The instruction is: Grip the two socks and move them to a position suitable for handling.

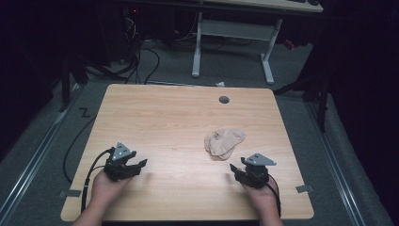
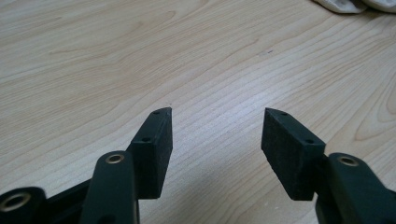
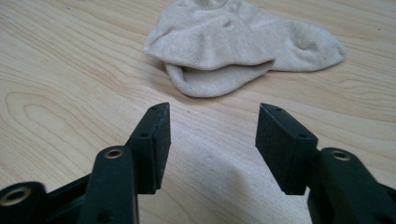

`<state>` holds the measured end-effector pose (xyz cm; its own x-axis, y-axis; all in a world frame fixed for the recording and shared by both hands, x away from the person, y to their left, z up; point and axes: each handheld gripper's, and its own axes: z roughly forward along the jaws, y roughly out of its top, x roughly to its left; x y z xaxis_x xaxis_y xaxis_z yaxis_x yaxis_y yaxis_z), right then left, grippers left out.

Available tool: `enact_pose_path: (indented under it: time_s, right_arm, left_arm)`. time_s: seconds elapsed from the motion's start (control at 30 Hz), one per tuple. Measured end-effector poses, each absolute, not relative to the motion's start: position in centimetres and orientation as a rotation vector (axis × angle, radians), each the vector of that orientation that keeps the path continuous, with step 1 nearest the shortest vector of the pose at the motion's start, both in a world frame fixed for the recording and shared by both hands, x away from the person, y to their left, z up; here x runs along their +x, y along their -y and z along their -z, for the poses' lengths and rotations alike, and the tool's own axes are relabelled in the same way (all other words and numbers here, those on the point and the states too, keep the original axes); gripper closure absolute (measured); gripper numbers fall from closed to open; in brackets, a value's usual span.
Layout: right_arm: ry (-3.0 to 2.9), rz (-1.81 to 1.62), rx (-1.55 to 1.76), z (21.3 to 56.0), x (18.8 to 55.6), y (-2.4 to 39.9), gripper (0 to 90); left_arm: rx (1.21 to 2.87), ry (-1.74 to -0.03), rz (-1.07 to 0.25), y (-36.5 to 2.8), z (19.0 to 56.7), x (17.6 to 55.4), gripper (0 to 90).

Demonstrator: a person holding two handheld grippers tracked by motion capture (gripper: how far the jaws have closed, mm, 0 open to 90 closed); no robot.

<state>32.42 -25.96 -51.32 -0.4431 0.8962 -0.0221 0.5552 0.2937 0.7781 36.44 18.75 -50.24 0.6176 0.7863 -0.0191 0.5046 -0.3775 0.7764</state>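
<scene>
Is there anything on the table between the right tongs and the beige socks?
Nothing visible. The right tongs stand open, with bare table between them and the beige socks, which lie just ahead.

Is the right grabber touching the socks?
Apart. The right gripper view shows bare table between the open right gripper and the socks.

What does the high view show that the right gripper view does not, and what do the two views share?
High view alone: both hands, the left gripper, the table's edges and round hole, the floor with cables and a white desk frame. Right gripper view alone: the weave and folded layers of the socks close up, and the pads' inner faces. Shared: the socks, the wooden table, and the right gripper, open with nothing between its jaws.
</scene>
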Motion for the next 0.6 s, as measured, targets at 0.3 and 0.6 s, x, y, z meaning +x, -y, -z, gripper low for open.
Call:
enact_pose_path:
  time_s: [0.3,0.6]
  right_arm:
    - [-2.102,-1.076,1.323,50.9,32.5,26.0,37.4]
    - [-2.132,-1.055,1.260,50.3,32.5,24.3,30.5]
  left_arm:
    - [2.067,-1.003,-0.461,-18.8,50.3,36.4,43.8]
    - [2.072,-1.000,-0.462,-18.7,50.4,36.5,43.7]
